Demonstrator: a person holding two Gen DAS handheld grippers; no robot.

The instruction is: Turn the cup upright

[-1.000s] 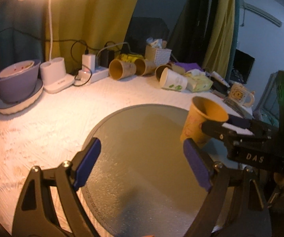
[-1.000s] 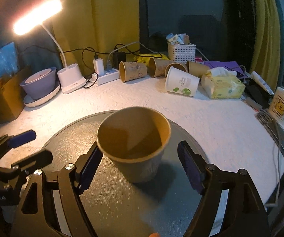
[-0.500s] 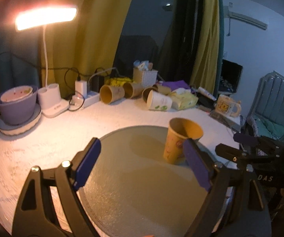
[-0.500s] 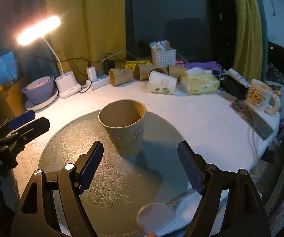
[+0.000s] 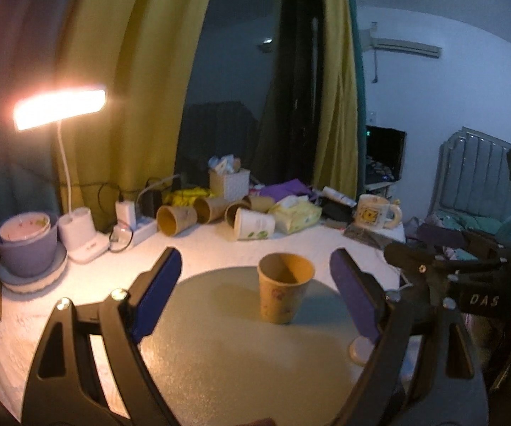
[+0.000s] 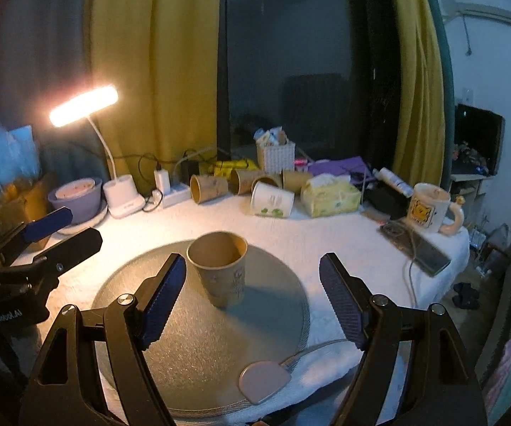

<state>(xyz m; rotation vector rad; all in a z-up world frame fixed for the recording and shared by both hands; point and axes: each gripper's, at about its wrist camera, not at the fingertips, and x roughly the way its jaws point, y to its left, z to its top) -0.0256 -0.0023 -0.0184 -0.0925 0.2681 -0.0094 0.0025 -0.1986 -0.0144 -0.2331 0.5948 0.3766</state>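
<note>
Right wrist view: brown paper cup [image 6: 221, 269] — upright, mouth open — printed side.

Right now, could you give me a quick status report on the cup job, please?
Left gripper open, empty. Right gripper open, empty. Paper cup upright on round mat, untouched. Nothing in the way.

Brown paper cup [image 5: 285, 293] w/ faint printed pattern stands upright, mouth up, empty inside. Sits btwn & ahead of left tongs [image 5: 255, 296] tips, touching neither; nearer left finger of right tongs [image 6: 253, 296], also clear of it.
</note>
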